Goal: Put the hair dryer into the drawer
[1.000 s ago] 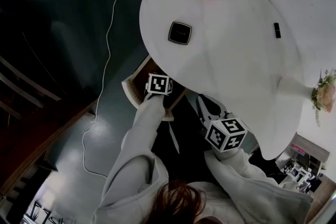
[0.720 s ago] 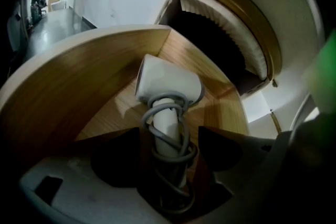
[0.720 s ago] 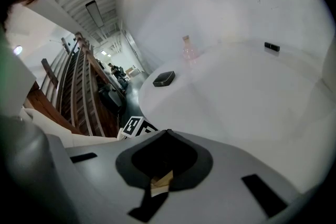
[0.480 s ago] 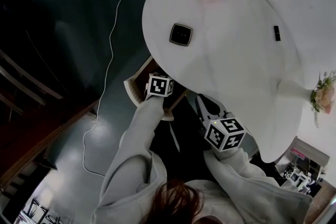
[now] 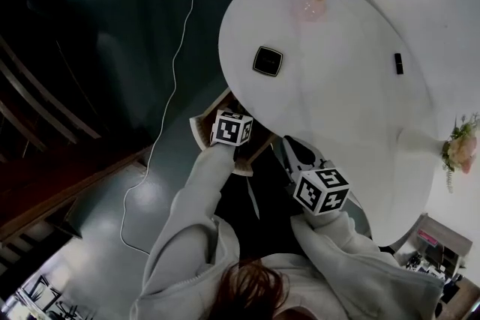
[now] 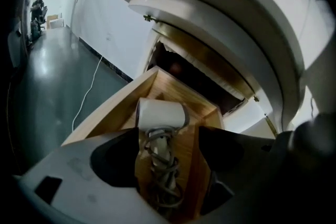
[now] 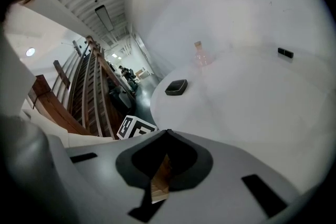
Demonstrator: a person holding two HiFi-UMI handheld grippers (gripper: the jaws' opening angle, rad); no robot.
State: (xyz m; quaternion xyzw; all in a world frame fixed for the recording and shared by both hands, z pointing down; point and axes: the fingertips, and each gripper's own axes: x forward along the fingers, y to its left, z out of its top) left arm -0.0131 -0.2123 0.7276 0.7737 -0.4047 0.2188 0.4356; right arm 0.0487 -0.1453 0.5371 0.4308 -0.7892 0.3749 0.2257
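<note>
Hair dryer (image 6: 160, 113): it lies inside the wooden drawer (image 6: 107, 113), in the middle of the left gripper view. Its cord is wrapped round the handle.
Its long way: up and down the picture, with the white head on top and the handle toward the bottom, in line with the drawer.
Left tongs (image 6: 168, 139): wide apart, and they have just been opening. The dryer shows in the gap, but the pads do not press it.
Right tongs (image 7: 167, 136): tips together, holding nothing.
Nearer hand: the left one, just above the dryer.
Drawer: it sticks out from under the white table (image 5: 337, 116). I think it needs a push shut next.
</note>
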